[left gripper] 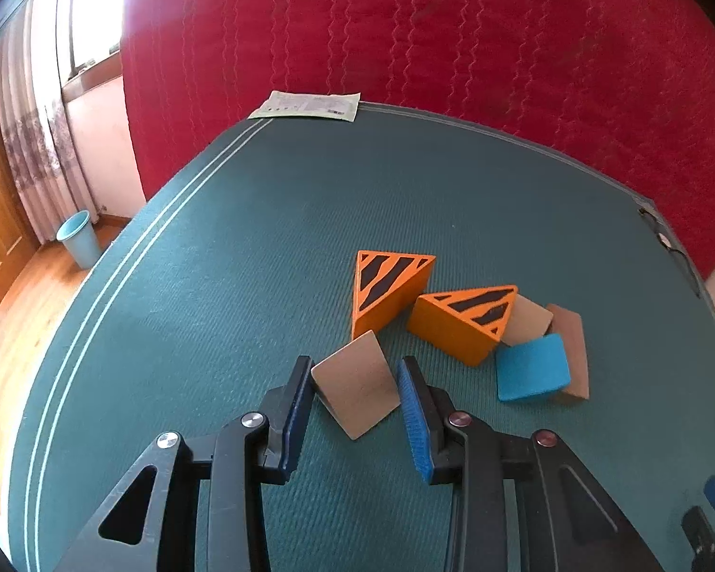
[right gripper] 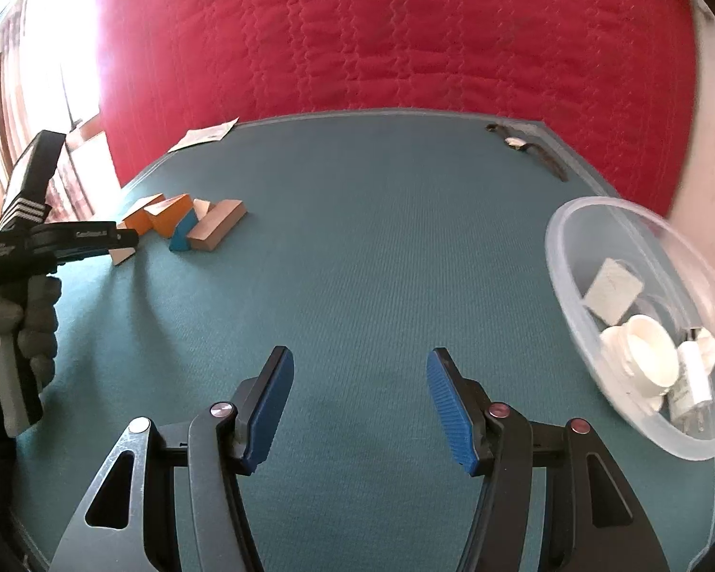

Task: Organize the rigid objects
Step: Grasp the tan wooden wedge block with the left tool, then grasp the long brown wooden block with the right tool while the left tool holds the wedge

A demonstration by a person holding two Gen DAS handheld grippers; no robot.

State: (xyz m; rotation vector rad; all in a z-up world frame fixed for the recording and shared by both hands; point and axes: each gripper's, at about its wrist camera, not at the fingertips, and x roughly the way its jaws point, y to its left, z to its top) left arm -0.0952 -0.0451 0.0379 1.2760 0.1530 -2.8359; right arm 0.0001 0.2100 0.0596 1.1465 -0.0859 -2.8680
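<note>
Wooden block [left gripper: 356,383], stiff and probably light, sits clamped by its flat side faces in the left hand-held gripper [left gripper: 355,376]; the right hand-held gripper [right gripper: 360,376] is apart, empty.

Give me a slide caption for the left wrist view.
Left gripper closes on a plain wooden block on the green mat, beside two striped orange wedges.

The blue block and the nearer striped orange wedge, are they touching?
Touching. The left wrist view shows the blue block pressed against the striped orange wedge at its lower right corner, no mat between them.
</note>
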